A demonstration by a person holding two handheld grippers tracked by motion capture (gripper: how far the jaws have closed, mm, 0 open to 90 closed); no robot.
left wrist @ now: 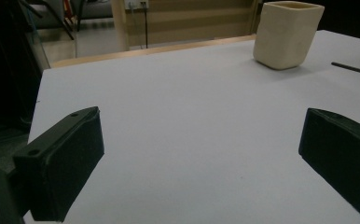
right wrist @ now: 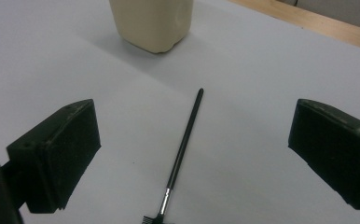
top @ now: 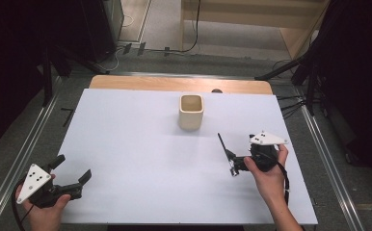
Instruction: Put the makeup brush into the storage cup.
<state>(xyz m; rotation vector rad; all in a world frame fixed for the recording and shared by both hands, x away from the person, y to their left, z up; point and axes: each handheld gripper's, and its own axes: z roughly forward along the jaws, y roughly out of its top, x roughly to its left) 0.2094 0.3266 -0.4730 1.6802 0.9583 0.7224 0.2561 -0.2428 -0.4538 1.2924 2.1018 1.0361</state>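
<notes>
Both grippers spread wide, nothing held.

Right gripper (right wrist: pixel 194 154) gapes over a thin black brush (right wrist: pixel 183 149) lying flat on the white table (top: pixel 136 159), its bristle end nearest the jaws. Left gripper (top: pixel 73 171) hangs wide at the near left corner. A cream cup (top: pixel 191 111) stands upright, farther back, centre.
</notes>
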